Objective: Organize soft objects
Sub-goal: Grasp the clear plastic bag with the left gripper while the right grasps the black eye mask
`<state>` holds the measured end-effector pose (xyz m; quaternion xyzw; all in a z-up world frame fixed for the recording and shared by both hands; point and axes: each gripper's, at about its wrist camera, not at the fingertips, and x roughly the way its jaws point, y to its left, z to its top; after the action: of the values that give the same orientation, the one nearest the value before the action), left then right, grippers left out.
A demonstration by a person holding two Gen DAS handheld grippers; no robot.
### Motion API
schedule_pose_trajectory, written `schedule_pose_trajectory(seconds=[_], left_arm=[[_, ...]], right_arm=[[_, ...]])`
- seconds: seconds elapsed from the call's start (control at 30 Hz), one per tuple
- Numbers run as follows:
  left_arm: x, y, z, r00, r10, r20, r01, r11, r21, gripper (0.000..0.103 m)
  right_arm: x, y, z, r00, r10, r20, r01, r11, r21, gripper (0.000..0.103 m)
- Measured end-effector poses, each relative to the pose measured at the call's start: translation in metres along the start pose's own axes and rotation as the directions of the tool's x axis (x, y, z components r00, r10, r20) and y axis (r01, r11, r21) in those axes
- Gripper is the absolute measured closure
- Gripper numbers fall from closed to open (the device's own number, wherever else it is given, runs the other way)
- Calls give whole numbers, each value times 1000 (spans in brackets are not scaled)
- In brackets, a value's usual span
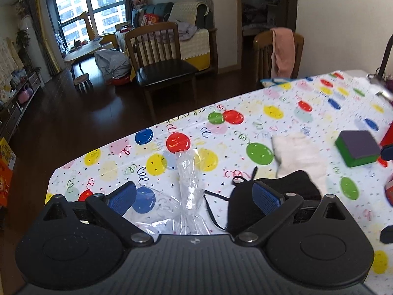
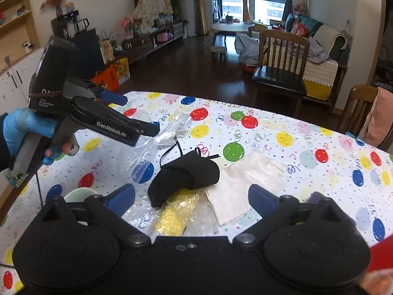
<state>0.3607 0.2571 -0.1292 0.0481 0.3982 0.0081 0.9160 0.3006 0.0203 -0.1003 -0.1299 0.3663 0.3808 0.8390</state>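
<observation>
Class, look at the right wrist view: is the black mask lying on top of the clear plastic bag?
No. The black mask lies on the balloon tablecloth, beside the clear plastic bag, overlapping the white cloth instead.

Black mask point(image 1: 282, 186) partly behind left fingers point(image 1: 266, 196); sponge point(image 1: 357, 148) perhaps motion-blurred.

You had a wooden chair point(image 2: 282, 59) at twelve o'clock past the balloon tablecloth point(image 2: 319, 132), a pink towel point(image 1: 282, 49) at one o'clock, a sofa point(image 1: 189, 24) behind.
</observation>
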Motion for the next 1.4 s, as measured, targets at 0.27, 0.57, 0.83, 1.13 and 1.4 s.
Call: schedule_pose_trajectory(seconds=[0.27, 0.57, 0.83, 1.13, 1.4], left_arm=[[42, 10, -4, 999, 27, -40, -29, 999, -38, 3], [66, 15, -12, 996, 32, -86, -38, 997, -62, 7], [81, 17, -22, 988, 48, -144, -60, 995, -79, 43], [72, 25, -28, 990, 59, -128, -74, 990, -122, 75], [44, 31, -24, 992, 81, -96, -97, 981, -170, 77]], right_arm=[[51, 10, 8, 999, -30, -42, 29, 999, -32, 14], [86, 14, 10, 993, -77, -88, 75, 997, -27, 24], [104, 14, 10, 989, -105, -108, 102, 994, -29, 41], [99, 17, 13, 990, -115, -82, 114, 993, -27, 68], [83, 23, 17, 990, -135, -30, 133, 990, -41, 78]])
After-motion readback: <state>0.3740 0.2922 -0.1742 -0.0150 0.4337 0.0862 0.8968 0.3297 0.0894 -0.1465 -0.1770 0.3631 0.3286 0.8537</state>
